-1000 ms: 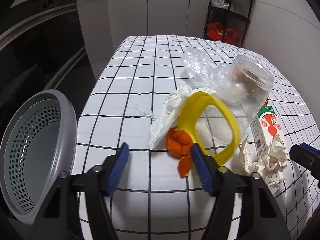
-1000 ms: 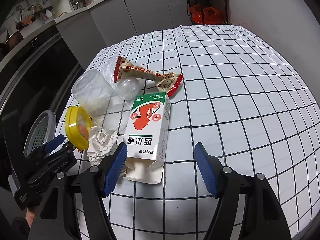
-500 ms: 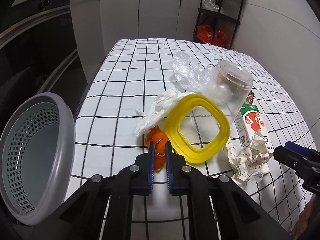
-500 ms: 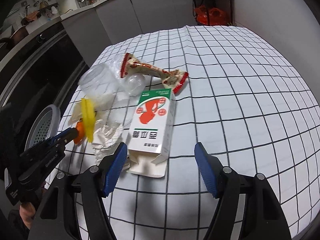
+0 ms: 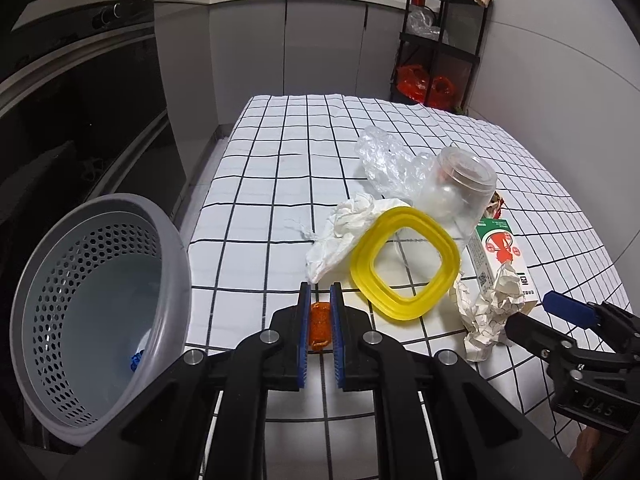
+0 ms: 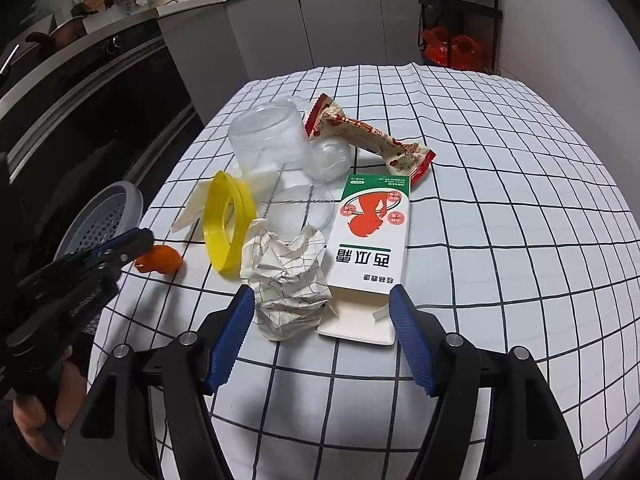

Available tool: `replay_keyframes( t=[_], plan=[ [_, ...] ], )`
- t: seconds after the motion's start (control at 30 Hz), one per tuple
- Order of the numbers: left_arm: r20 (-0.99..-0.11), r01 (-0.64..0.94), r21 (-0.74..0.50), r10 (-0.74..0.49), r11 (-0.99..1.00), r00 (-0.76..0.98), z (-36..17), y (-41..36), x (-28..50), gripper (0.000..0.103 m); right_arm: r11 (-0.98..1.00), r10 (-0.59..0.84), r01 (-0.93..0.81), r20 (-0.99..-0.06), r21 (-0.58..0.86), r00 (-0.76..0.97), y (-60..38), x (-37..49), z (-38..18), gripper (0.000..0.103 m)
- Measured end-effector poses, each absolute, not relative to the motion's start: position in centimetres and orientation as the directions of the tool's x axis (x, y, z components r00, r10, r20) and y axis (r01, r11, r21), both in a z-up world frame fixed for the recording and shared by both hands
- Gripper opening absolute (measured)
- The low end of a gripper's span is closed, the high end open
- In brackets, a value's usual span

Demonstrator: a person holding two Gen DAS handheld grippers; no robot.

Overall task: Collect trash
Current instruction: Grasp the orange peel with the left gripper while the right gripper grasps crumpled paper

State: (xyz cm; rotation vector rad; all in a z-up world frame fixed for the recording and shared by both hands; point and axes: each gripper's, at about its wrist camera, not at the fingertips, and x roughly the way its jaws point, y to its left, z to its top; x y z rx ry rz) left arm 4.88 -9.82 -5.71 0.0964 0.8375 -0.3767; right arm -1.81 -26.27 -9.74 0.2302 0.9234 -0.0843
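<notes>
Above the checked table point(image 5: 280, 184), the left gripper point(image 5: 320, 320) is clamped on an orange peel point(image 5: 319, 330), beside the grey bin point(image 5: 100, 312). The right gripper point(image 6: 322, 332) hangs with jaws apart over crumpled paper point(image 6: 288, 276) and a carton point(image 6: 370, 240).

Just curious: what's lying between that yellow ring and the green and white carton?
A crumpled ball of paper sits between the yellow ring and the carton, plainest in the right wrist view.

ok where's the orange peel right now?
Left wrist view: orange peel sits pinched in the left tongs, low centre, between the grey basket on the left and the yellow ring on the right.
</notes>
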Motion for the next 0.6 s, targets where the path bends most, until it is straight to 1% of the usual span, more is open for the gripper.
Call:
replay_keyframes(
  t=[0.13,0.2,0.27,0.4,0.5,0.53,0.57,0.6],
  plan=[
    [-0.739,0.356,-0.061,-0.282,0.933,0.611,-5.5,-9.1,4.8,0.01,0.975,0.018,0.167,-0.803,0.146,0.596,-25.5,-1.2,-10.0,0.066],
    [-0.738,0.354,-0.061,-0.281,0.933,0.614,-5.4,-8.8,4.7,0.01,0.98,0.001,0.162,-0.807,0.119,0.59,-24.9,-0.9,-10.2,0.06],
    [-0.735,0.354,-0.059,-0.28,0.933,0.617,-5.2,-8.6,4.6,0.01,0.982,-0.001,0.153,-0.815,0.108,0.58,-24.3,-0.5,-10.4,0.044],
    [-0.729,0.354,-0.052,-0.278,0.934,0.626,-4.8,-8.1,4.3,0.01,0.99,-0.03,0.13,-0.802,0.059,0.597,-23.2,-0.6,-10.2,0.04],
    [-0.724,0.35,-0.053,-0.278,0.935,0.632,-4.5,-7.7,4.2,0.01,0.989,-0.018,0.125,-0.795,0.073,0.607,-23.1,-0.8,-9.8,0.037],
    [-0.721,0.348,-0.056,-0.279,0.936,0.634,-4.3,-7.4,4.2,0.01,0.989,-0.015,0.126,-0.793,0.078,0.609,-23.1,-0.8,-9.6,0.036],
    [-0.719,0.346,-0.058,-0.28,0.936,0.636,-4.2,-7.2,4.2,0.01,0.988,-0.01,0.128,-0.793,0.086,0.61,-23.1,-0.9,-9.5,0.031],
    [-0.717,0.344,-0.061,-0.28,0.937,0.638,-4.1,-7.1,4.2,0.01,0.987,-0.003,0.129,-0.789,0.096,0.614,-23.2,-1.0,-9.2,0.031]
  ],
)
